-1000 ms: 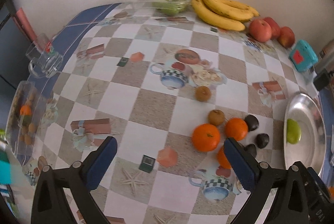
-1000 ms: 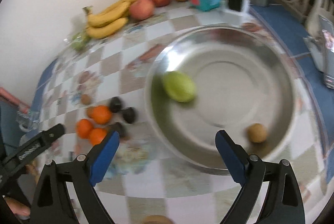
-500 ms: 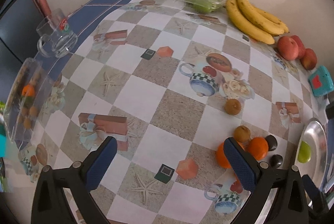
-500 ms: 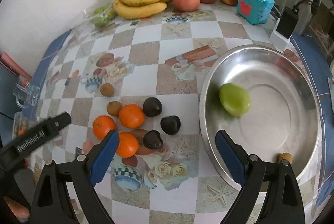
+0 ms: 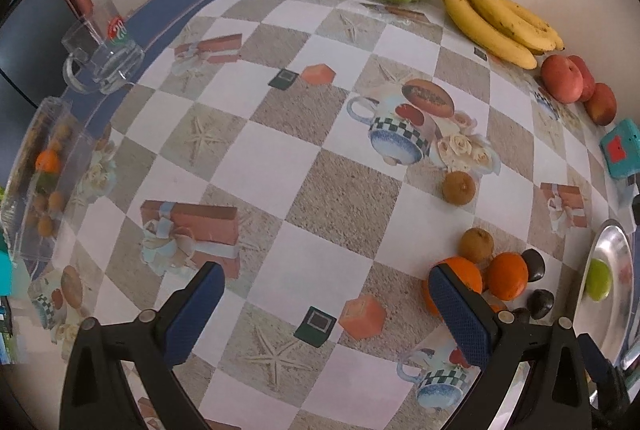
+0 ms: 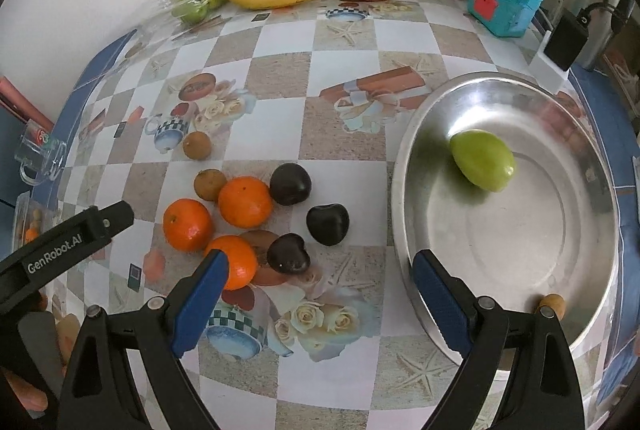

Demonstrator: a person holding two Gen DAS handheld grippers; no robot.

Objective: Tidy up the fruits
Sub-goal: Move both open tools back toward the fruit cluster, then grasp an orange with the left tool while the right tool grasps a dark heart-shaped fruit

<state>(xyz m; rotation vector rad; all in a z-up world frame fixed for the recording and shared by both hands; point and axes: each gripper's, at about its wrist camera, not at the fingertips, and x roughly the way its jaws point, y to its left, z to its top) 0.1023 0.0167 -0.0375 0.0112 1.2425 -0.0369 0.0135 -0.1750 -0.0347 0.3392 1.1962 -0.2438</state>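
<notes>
Steel bowl (image 6: 404,165) is holding one green fruit (image 6: 482,159) (oranges (image 6: 244,201), plums etc. waiting on bench (image 6: 280,69)); both tools (image 5: 324,304) (image 6: 320,286) hanging wide open, empty.

both tools looked alike: black plastic frames with triangular cut-outs and a small silver screw at each finger's base. the left tool (image 5: 322,310) carried two fingers faced with dark blue, finely dimpled pads (image 5: 460,314). the right tool (image 6: 320,294) had the same blue pads (image 6: 200,298), smoother in look. off beyond its left finger, the left tool's black finger bore white lettering, "genrobot.ai".
</notes>
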